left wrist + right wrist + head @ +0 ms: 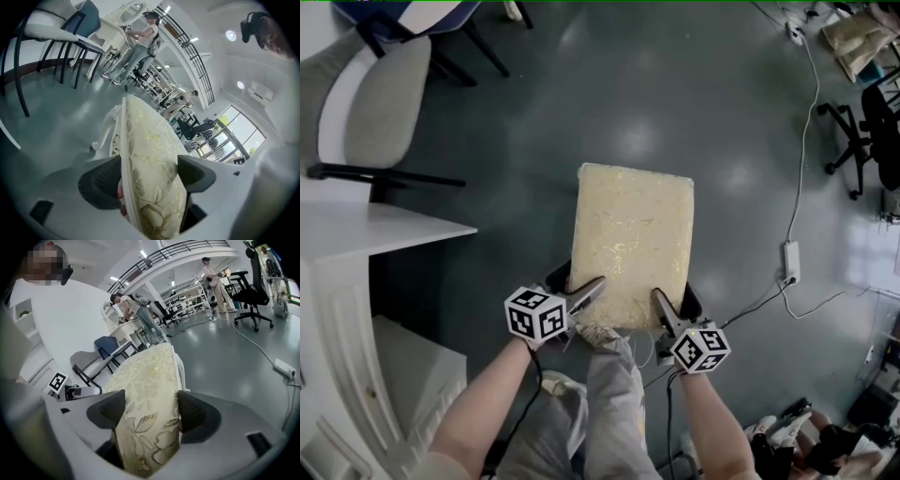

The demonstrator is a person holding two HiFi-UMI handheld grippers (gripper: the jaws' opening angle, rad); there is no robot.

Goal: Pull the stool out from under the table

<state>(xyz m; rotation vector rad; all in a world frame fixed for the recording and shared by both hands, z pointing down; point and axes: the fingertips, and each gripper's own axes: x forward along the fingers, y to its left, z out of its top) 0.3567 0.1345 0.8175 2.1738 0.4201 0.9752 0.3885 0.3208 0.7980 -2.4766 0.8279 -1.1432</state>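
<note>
**Left gripper** (149,177): closed on the near edge of the stool (633,244), towards the seat's left corner, with a pad pressed on either face of the cream floral cushion.

**Right gripper** (151,413): clamped likewise on the same edge, towards the right corner. Its jaws were held fairly wide by the thickness of the padding.

**Stool:** extended straight ahead of both grippers, over open grey floor (675,112).

**White table** (384,230): set off to the left of the left gripper, apart from the stool. No part of the seat was seen beneath it.

**Step, as judged:** the pull was at or near its end, the stool being taken as clear of the table.

**Next move, as judged:** a short further draw toward the body was called for only if more clearance was wanted. Both pairs of jaws were then to be eased open and drawn back off the cushion without snagging its fabric.
</note>
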